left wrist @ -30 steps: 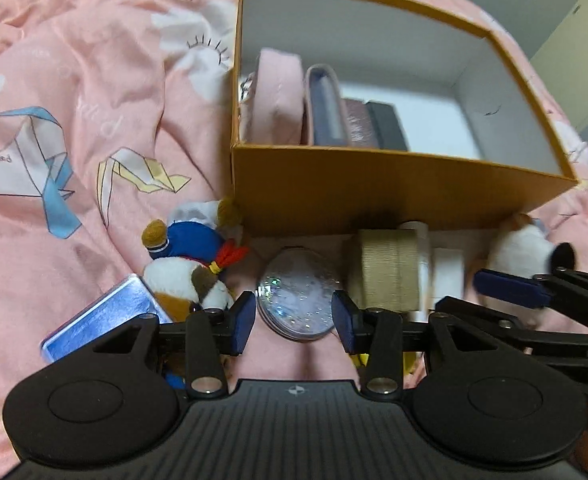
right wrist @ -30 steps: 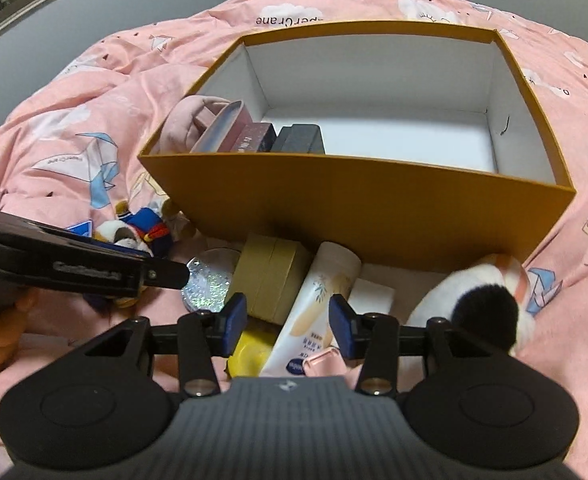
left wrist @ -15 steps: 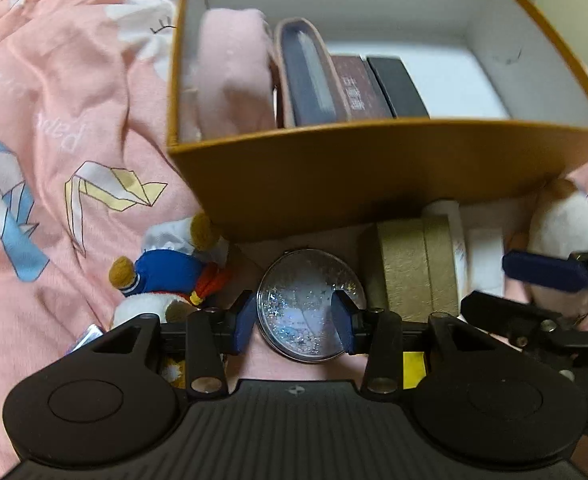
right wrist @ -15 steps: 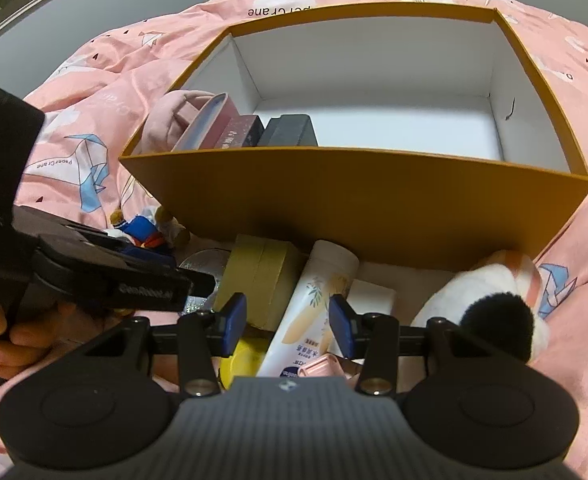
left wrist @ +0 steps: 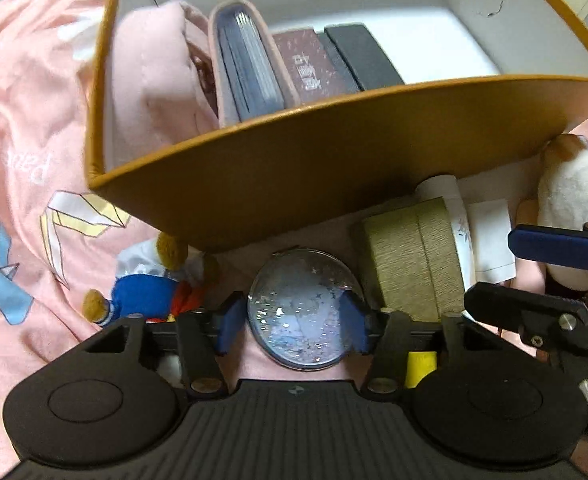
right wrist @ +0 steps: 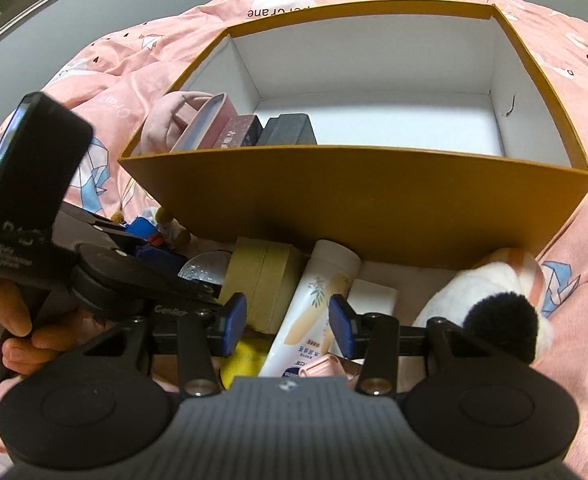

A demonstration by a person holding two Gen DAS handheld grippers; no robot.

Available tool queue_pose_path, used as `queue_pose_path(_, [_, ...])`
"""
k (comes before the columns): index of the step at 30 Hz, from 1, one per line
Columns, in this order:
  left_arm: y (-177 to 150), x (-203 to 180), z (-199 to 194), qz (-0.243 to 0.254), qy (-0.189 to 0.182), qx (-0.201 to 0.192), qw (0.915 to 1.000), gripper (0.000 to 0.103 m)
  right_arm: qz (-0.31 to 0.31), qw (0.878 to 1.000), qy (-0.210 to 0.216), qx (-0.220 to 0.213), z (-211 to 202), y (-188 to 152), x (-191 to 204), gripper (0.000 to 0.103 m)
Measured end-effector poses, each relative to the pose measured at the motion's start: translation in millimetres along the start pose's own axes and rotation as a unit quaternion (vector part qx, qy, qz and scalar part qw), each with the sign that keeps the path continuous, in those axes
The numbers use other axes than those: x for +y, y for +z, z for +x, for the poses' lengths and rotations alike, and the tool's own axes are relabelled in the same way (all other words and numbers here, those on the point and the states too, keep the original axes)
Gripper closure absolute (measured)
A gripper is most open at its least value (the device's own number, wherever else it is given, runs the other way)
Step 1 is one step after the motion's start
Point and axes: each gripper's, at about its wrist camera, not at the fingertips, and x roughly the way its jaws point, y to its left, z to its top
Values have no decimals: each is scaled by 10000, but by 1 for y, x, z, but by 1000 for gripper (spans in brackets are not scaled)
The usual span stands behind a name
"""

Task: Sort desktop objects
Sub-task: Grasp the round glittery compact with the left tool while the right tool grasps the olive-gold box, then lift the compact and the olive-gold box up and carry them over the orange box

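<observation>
A round glitter-filled disc point(left wrist: 302, 312) lies on the pink bedding, partly seen in the right wrist view point(right wrist: 206, 270). My left gripper point(left wrist: 292, 328) points steeply down at it with a blue pad on either side; its jaws are opening and do not press on it. My right gripper point(right wrist: 288, 322) hangs open above a cream tube point(right wrist: 318, 304) that lies beneath its fingers. Behind both stands the mustard box point(left wrist: 334, 152) point(right wrist: 374, 200), white inside, holding a pink pouch point(left wrist: 150, 80), a card album point(left wrist: 246, 64), a maroon case and a black case.
An olive-gold box point(left wrist: 410, 260), a small white box point(right wrist: 374, 296), a yellow item point(left wrist: 420, 368) and a pink clip point(right wrist: 322, 368) crowd the strip before the box. A sailor plush point(left wrist: 146, 284) lies left, a white plush point(right wrist: 490, 304) right. A hand point(right wrist: 18, 320) holds the left tool.
The left gripper came forward and down over the glitter disc and rolled a little; its pads now sit wider on either side of the disc. The right gripper stayed put.
</observation>
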Motion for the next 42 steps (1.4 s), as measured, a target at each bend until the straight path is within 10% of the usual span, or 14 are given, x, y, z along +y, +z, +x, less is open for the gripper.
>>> queue_pose_path(18, [-23, 16, -46, -97, -1047, -696, 9920, 74, 94, 9999, 22, 51, 1, -1, -2, 55])
queue_pose_path(34, [-34, 15, -33, -604, -496, -729, 9943, 84, 160, 9993, 232, 264, 31, 28, 19, 52])
queue_pose_path(42, [-38, 22, -36, -699, -449, -749, 9937, 84, -279, 9984, -327, 367, 49, 30, 38, 48])
